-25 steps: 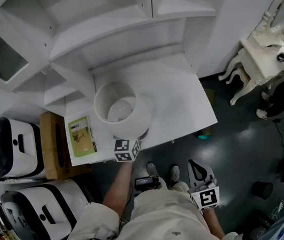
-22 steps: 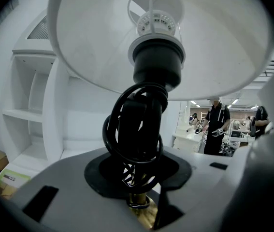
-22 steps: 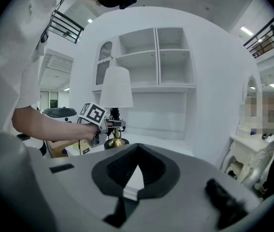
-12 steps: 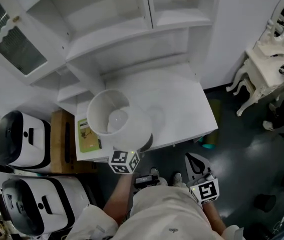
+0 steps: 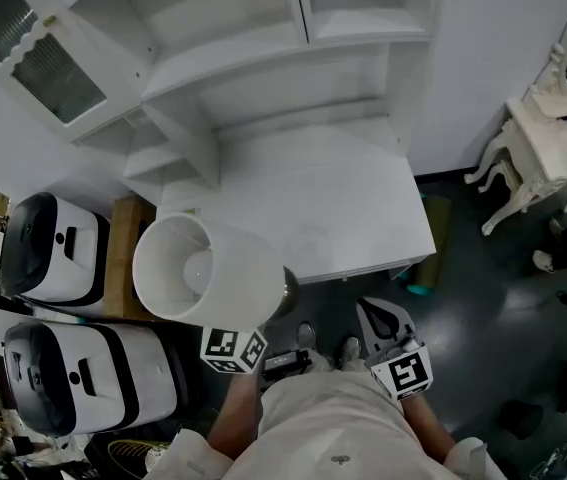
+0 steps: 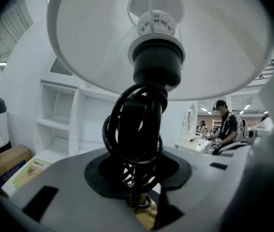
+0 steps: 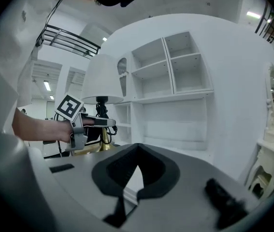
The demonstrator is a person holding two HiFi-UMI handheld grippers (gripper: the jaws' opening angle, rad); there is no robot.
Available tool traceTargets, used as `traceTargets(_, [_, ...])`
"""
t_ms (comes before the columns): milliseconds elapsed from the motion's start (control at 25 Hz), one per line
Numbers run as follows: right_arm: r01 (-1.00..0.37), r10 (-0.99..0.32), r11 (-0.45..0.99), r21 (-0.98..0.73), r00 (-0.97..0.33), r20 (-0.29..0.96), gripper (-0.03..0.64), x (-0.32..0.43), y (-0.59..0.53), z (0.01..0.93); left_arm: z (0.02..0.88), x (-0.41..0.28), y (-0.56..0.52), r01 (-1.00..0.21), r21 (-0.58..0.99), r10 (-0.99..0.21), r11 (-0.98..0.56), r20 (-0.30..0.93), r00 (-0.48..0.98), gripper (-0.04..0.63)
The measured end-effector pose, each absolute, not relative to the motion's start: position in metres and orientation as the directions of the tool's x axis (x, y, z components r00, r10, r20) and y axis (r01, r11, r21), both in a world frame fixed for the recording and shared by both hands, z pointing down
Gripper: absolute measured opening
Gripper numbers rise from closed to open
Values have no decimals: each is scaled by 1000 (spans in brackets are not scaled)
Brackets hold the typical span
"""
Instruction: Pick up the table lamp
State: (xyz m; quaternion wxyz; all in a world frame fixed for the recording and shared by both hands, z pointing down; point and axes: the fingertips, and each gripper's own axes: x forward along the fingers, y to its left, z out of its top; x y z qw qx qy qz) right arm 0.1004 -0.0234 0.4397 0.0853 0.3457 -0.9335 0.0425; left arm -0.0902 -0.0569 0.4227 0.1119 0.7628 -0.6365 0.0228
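The table lamp has a wide white shade (image 5: 198,268), a black socket and a brass stem with a black cord (image 6: 136,129) coiled round it. It hangs in the air off the left front corner of the white desk (image 5: 333,208). My left gripper (image 6: 139,204) is shut on the brass stem just below the cord; in the head view only its marker cube (image 5: 233,349) shows under the shade. My right gripper (image 5: 381,318) hangs in front of the desk's edge, jaws together and nothing between them. In the right gripper view the lamp (image 7: 101,79) stands at the left, apart from that gripper (image 7: 127,192).
White shelves (image 5: 263,28) rise behind the desk. Two white and black machines (image 5: 53,258) and a wooden box (image 5: 118,268) crowd the floor at the left. An ornate white dressing table (image 5: 553,138) is at the right. A person (image 6: 226,129) stands far off.
The left gripper has carried the lamp up off the desk and to the left, over the wooden box. The shade now hides the green booklet. The right gripper has barely moved.
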Motion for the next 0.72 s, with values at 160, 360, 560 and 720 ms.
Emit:
traceTargets(160, [-604, -592, 797, -10, -784, 185, 11, 91, -18, 441, 421, -96, -30, -983, 146, -974, -112, 181, 138, 141])
traceTargets(360, [-566, -555, 825, -6, -811, 185, 11, 78, -10, 441, 429, -104, 1, -987, 136, -976, -85, 189, 111, 141])
traceTargets(560, [-553, -545, 833, 14, -815, 199, 11, 67, -9, 442, 419, -99, 11, -980, 155, -975, -122, 169, 148, 143])
traceTargets(720, [-559, -552, 829, 28, -809, 200, 11, 60, -7, 443, 420, -97, 18, -979, 140, -970, -148, 171, 171, 141])
